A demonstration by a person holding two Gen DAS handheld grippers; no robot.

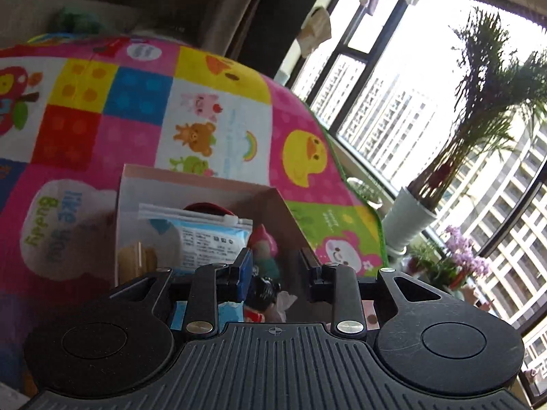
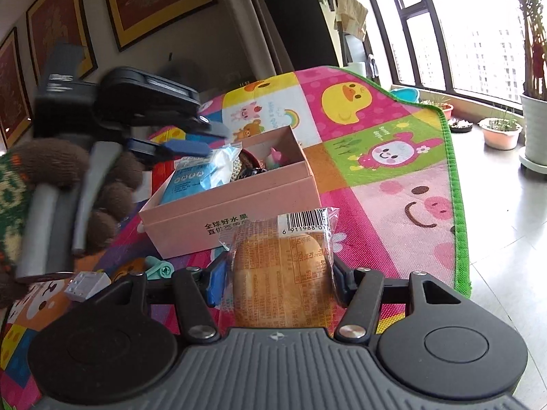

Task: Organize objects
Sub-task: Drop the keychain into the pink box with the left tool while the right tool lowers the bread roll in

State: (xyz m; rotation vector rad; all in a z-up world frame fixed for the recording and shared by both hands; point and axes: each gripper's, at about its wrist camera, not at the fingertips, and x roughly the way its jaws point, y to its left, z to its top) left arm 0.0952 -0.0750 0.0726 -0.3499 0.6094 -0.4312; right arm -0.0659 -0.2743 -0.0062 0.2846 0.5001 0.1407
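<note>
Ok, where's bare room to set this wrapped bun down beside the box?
Bare play mat right of the pink box, out to its green edge. Left of the box is crowded: green clip, white block, left gripper.

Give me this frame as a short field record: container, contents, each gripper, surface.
container: pink box, open top, on the play mat
contents: blue-and-white pouch, small toy figures; more is hidden
right gripper: shut on wrapped bun, held in front of the box
left gripper: empty, above the box; fingers look apart in its own view, nearly together in the right view
loose on mat: teal clip, small white block
</note>
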